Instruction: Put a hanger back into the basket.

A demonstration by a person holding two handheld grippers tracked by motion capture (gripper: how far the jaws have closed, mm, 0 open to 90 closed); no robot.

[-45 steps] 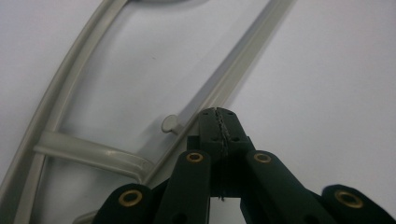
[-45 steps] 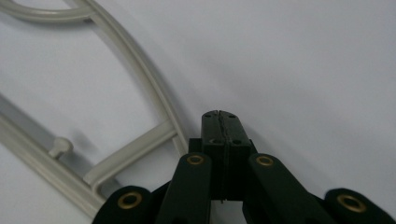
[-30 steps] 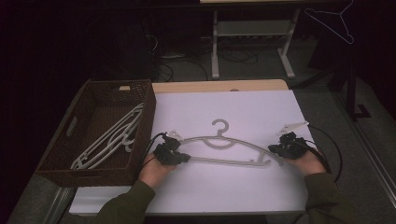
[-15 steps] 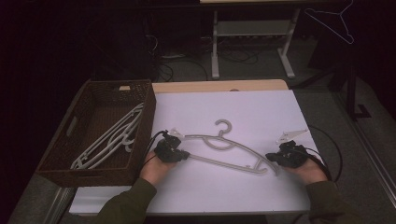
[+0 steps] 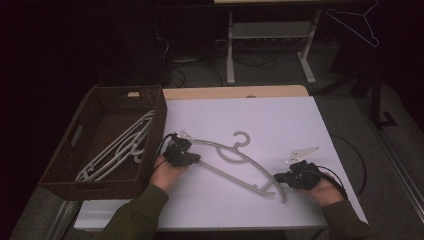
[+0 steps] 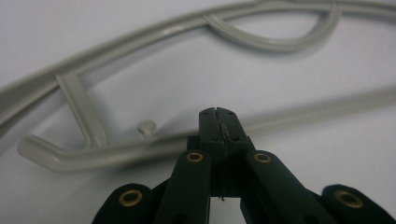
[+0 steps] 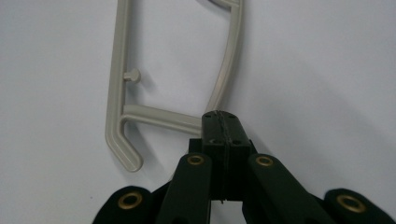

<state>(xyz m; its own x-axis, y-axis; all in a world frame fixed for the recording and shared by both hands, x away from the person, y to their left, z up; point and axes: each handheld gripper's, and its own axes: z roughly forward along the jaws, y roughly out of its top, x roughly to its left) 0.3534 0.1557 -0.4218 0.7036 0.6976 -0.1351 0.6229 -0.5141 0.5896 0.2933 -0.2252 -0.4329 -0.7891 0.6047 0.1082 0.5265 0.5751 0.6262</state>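
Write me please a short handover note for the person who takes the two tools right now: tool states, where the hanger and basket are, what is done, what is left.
Left tool: shut, its tip at the hanger's lower bar near the basket-side end.
Right tool: shut, its tip at the hanger's other end, where the arm meets the bar.
The hanger lies flat and slanted on the white table, not lifted.
Done: other hangers already lie in the brown basket at the table's left.
Left: probably carry this hanger into the basket; neither tool has it between its jaws, so a grasp comes first.
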